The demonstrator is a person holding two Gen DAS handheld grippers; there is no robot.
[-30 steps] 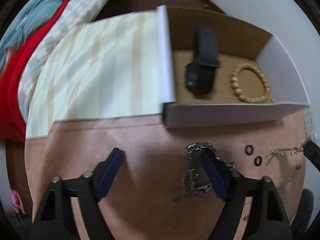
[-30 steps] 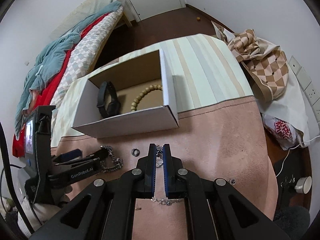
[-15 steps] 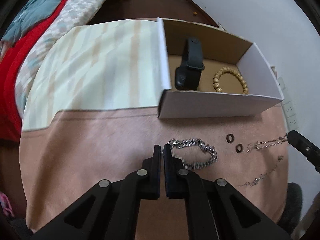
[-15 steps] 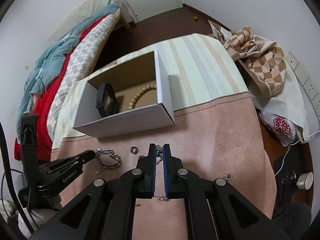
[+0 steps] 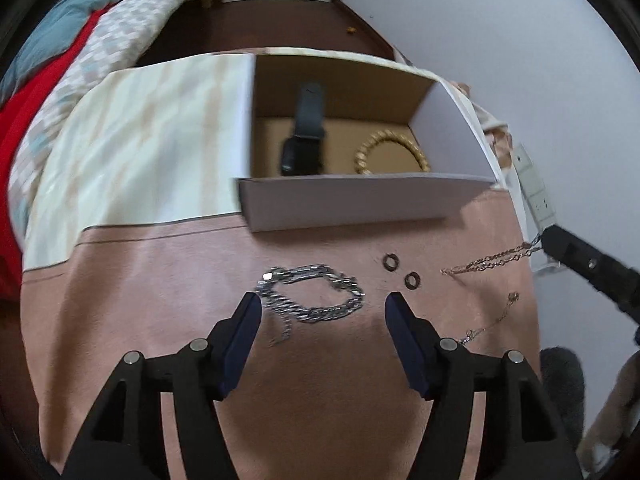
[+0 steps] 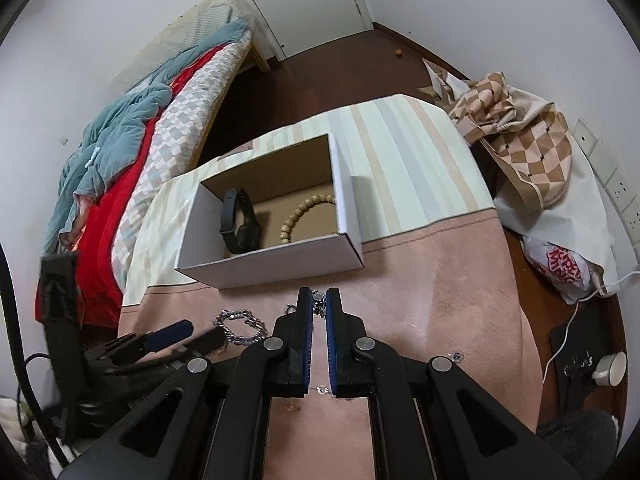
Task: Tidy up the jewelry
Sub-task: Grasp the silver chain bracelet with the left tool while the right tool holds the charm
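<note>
From the left wrist we see an open white cardboard box (image 5: 360, 204) with a brown interior; inside lie a black fitness band (image 5: 304, 136) and a tan beaded bracelet (image 5: 392, 152), side by side and apart. Our left gripper (image 5: 323, 307) has its fingers spread wide, holding nothing, poised on either side of a chunky silver chain bracelet (image 5: 312, 294) lying on the pink cloth-covered counter (image 5: 160, 280). Two small dark rings (image 5: 401, 270) sit just right of it. A thin gold chain (image 5: 492, 258) runs to the tip of the right gripper (image 5: 548, 240).

From the right wrist, that gripper's fingers (image 6: 306, 320) stand narrow, pinched on the thin chain between them. The box rests partly on a pale striped cloth (image 6: 400, 152). Beyond are a bed with red and teal bedding (image 6: 120, 152), dark wooden floor (image 6: 320, 80) and a white door (image 6: 296, 0).
</note>
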